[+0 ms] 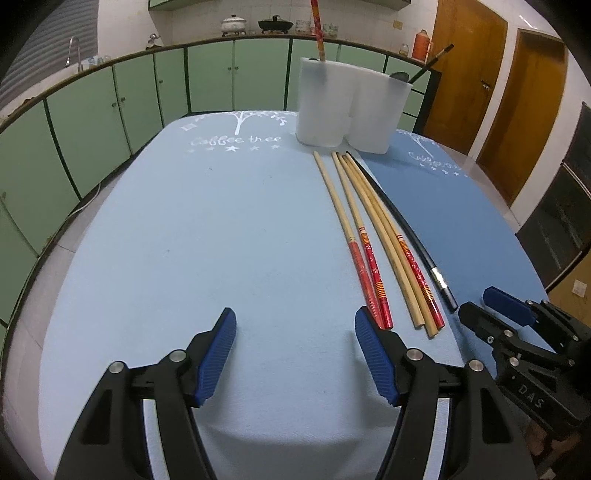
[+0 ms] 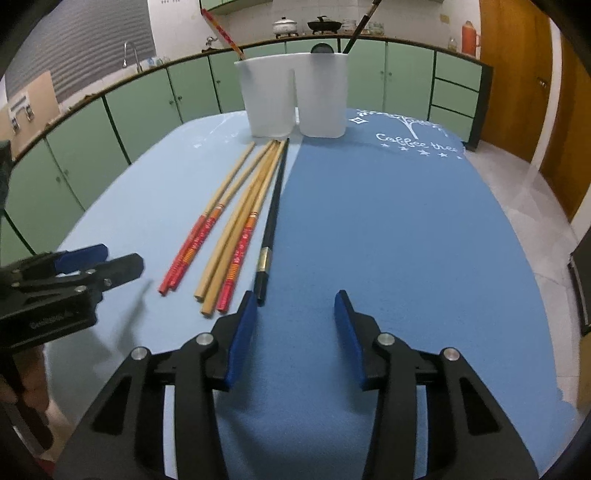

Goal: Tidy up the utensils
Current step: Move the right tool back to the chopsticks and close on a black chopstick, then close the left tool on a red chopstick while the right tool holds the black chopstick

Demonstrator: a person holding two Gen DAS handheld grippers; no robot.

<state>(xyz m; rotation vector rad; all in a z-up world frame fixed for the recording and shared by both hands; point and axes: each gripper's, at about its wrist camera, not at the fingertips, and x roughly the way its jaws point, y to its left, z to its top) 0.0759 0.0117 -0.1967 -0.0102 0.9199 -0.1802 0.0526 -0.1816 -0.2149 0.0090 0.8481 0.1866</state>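
Observation:
Several chopsticks lie side by side on the table: red-handled ones (image 1: 371,258) (image 2: 192,243), plain wooden ones (image 1: 384,236) (image 2: 236,225) and one black chopstick (image 1: 410,236) (image 2: 271,221). A white two-compartment holder (image 1: 347,107) (image 2: 295,96) stands at the far end; a red chopstick (image 1: 317,29) leans in its left compartment, a black chopstick (image 2: 362,26) and a dark utensil in its right. My left gripper (image 1: 295,332) is open and empty, left of the chopstick ends. My right gripper (image 2: 295,317) is open and empty, right of the black chopstick's end.
The table carries a light blue mat (image 1: 207,229) and a darker blue mat (image 2: 388,221) meeting by the black chopstick. Green cabinets (image 1: 110,99) and a counter with pots run behind. Wooden doors (image 1: 498,92) stand at the right.

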